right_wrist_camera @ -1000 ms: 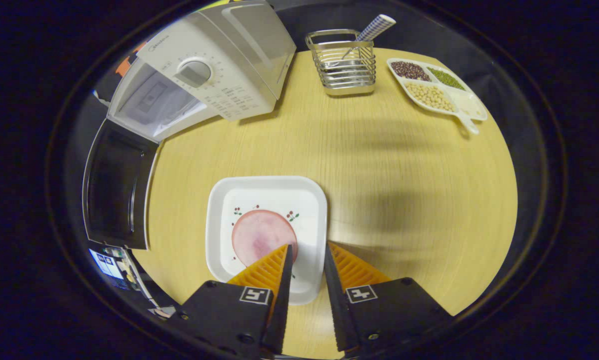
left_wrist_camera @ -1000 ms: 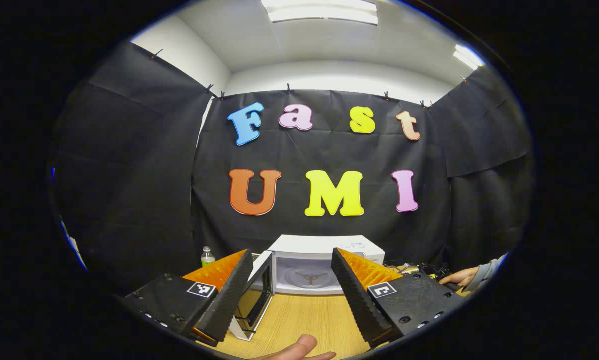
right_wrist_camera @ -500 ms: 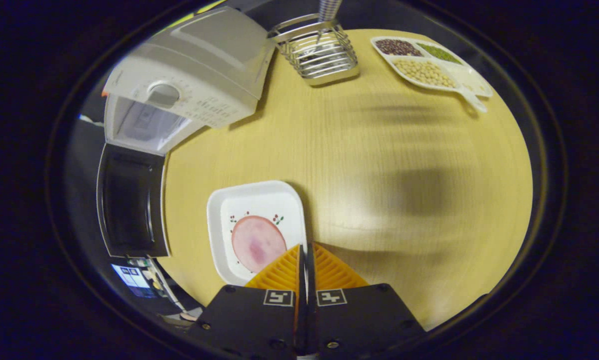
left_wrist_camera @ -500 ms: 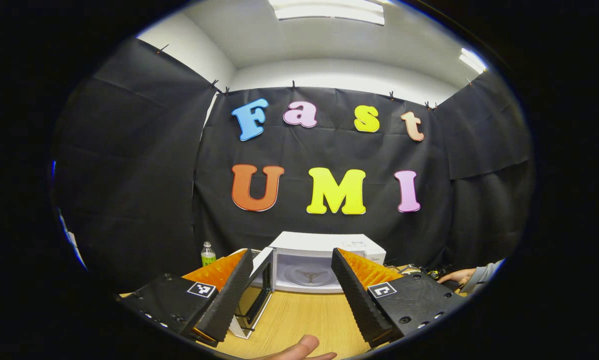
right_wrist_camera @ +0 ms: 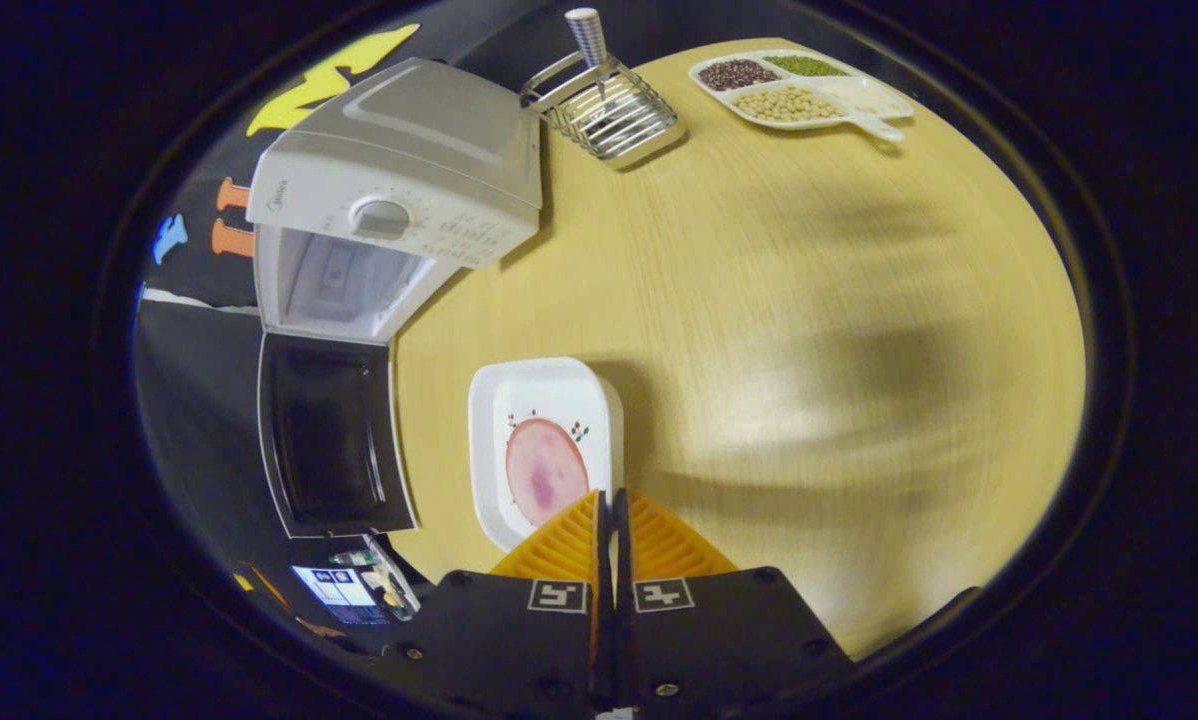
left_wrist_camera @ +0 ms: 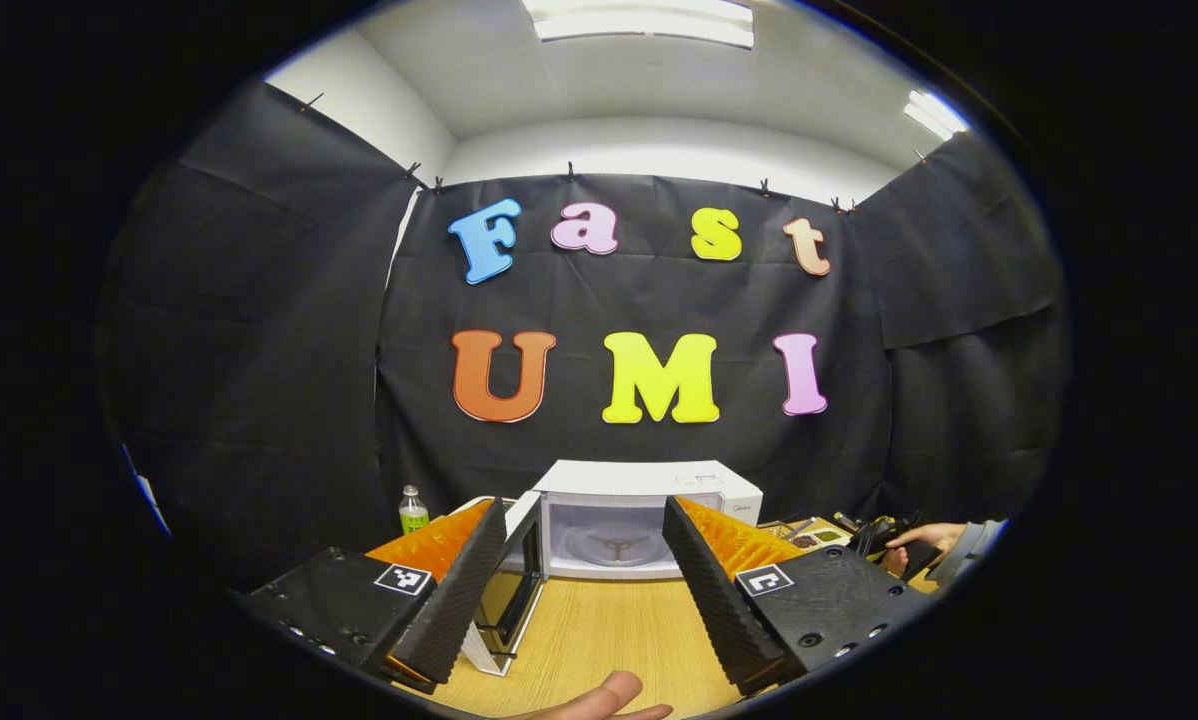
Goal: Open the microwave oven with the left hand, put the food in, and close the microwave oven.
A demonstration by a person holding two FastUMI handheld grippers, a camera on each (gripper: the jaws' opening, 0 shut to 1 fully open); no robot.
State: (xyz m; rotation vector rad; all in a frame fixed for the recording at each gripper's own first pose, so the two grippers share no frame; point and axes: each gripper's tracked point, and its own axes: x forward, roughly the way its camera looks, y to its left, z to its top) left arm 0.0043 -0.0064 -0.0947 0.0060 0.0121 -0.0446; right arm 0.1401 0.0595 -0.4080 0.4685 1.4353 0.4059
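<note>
Right gripper (right_wrist_camera: 610, 497) clamps the white plate's (right_wrist_camera: 544, 385) rim, ham slice (right_wrist_camera: 546, 472) aboard; left gripper (left_wrist_camera: 584, 535) gapes empty. Microwave (right_wrist_camera: 399, 180) door (right_wrist_camera: 331, 435) open — loading and closing remain, 2 steps.

The right gripper (right_wrist_camera: 610, 500) pinches the near edge of the white plate (right_wrist_camera: 544, 385) with pink food (right_wrist_camera: 545, 470). The microwave (right_wrist_camera: 399, 190) sits open at upper left.

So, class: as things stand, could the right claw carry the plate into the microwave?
Probably yes. The door hangs wide open, the cavity looks empty, and bare table lies between it and the plate, whose rim the right claw is shut on.
</note>
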